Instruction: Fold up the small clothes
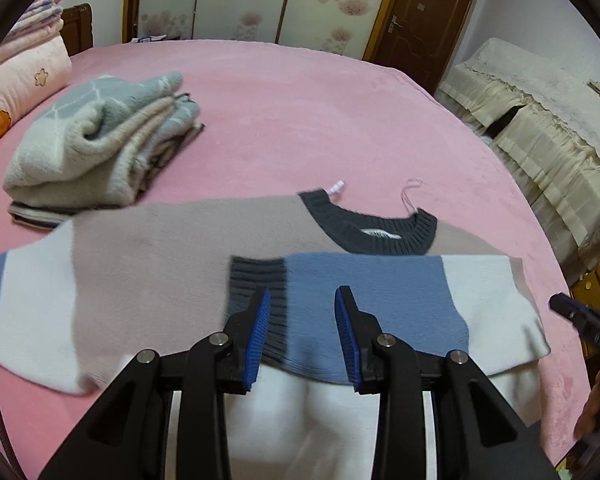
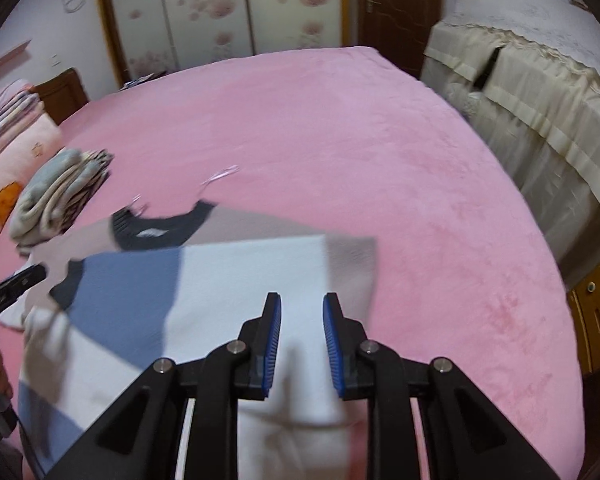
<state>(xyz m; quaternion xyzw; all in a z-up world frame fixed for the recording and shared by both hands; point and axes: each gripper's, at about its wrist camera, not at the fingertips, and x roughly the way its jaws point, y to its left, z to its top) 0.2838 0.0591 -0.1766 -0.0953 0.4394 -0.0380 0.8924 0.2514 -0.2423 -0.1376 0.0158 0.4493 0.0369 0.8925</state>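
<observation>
- The sweater [image 1: 148, 264] lies flat on the pink bed [image 1: 320, 120], centre of the frame; soft knit in taupe, white and blue blocks, ribbed dark collar; one sleeve [image 1: 380, 300] is folded across the chest, the other still spread at left
- Left tool [image 1: 302, 336] and right tool [image 2: 302, 340] hover spread, pinching nothing
- A folded stack [image 1: 100, 148] of fuzzy knits sits upper left, seemingly done

Knit sweater [image 1: 160, 248], plush pink bedspread [image 1: 300, 112]
</observation>
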